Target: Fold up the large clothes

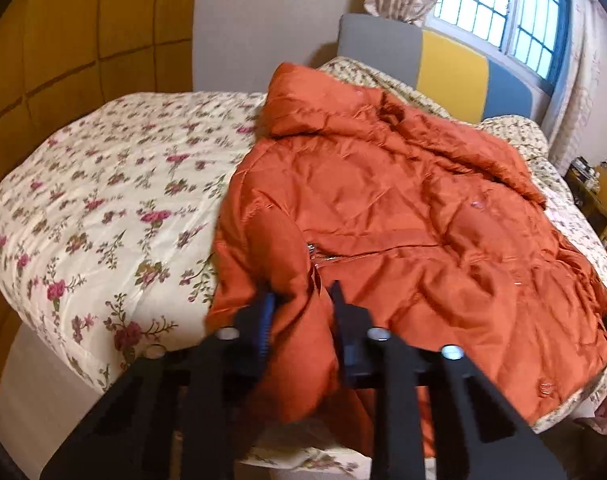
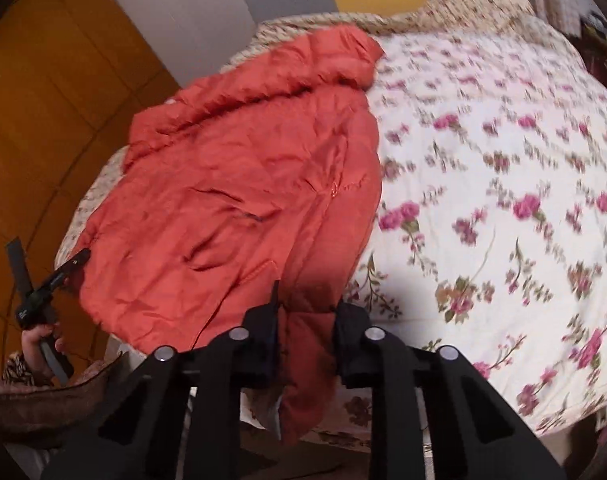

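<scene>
With the left tool (image 1: 301, 300) and right tool (image 2: 307, 312) each pinching the near hem of the orange jacket (image 1: 383, 208) on the bed (image 1: 103, 200), I judge both grips set. I would lift evenly and carry the hem toward the far hood, keeping it taut.

A puffy orange coat (image 1: 383, 208) lies spread flat and rumpled, hood at the far end, well beyond the fingers (image 1: 345, 320). Its near hem hangs toward them, one fold bunched between each pair of fingers (image 2: 269, 332).
</scene>
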The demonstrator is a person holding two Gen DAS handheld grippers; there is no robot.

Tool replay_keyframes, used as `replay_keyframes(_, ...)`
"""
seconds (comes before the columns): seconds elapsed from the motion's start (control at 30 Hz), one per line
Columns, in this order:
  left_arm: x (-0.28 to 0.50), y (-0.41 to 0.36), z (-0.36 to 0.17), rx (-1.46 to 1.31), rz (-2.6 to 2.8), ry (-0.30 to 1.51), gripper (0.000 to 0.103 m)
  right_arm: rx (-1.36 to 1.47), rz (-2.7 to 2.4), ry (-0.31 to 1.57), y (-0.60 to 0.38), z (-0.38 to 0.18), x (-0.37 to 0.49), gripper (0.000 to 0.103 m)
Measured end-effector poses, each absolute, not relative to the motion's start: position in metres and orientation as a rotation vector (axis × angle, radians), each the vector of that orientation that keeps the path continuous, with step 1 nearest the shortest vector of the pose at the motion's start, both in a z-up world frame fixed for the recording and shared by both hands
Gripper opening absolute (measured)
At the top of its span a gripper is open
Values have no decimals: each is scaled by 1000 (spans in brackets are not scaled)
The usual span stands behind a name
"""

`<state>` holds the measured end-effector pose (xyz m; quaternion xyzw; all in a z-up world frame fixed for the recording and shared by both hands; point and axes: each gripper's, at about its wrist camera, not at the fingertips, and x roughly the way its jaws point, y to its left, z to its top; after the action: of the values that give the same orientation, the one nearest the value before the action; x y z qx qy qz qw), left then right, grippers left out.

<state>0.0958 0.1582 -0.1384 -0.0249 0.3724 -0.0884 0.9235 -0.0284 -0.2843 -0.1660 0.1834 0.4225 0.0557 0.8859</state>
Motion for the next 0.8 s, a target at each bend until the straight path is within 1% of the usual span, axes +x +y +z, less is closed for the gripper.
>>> replay_keyframes(0.07,90,158,-132,-53,-201,746,15,356,138,855,-285,-159,-34,17)
replay_keyframes(0.1,86,158,-128,-55,-213,734,14,354,149,844,-286,-156,-38,16)
replay_keyframes(0.33,55,152,-103,-86,-375,674,13,460,241,768,-311,-146,-62,15)
replay_keyframes(0.37,52,152,-100,-96,-393,671,11,476,254,755,-315,-144,-67,15)
replay_keyframes(0.4,48,153,-98,-111,-409,671,10,486,262,745,-318,-141,-72,15)
replay_keyframes(0.6,29,170,-86,-264,-488,674,10,524,366,646,-325,-115,-106,15)
replay_keyframes(0.73,46,182,-79,-370,-499,664,10,528,392,600,-323,-99,-94,15)
replay_keyframes(0.8,63,186,-75,-412,-498,655,7,556,383,587,-327,-96,-80,15)
